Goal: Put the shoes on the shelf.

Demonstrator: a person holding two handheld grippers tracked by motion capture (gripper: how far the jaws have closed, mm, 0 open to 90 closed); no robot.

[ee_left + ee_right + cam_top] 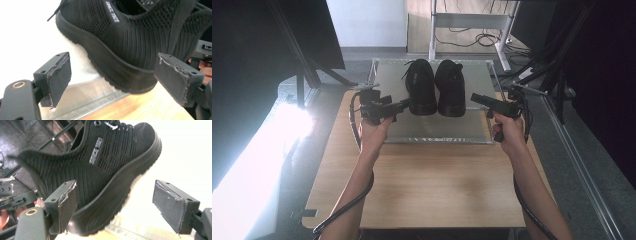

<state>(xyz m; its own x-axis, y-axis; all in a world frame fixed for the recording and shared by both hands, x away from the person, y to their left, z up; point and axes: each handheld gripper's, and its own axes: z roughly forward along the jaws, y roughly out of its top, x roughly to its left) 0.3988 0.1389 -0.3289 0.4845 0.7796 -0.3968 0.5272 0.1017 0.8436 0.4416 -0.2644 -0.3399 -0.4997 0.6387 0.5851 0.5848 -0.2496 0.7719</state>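
- I am looking at two black shoes standing side by side, touching, toes pointing away from me, on a grey tray [432,131] that is lying on the wooden counter [422,185].
- I am holding the left gripper [404,104] just beside the heel of the left shoe [420,87]; its jaws are standing spread, pinching nothing, with the heel showing between them in the left gripper view.
- I am holding the right gripper [475,97] just beside the heel of the right shoe [450,87]; its jaws are spread too, gripping nothing.
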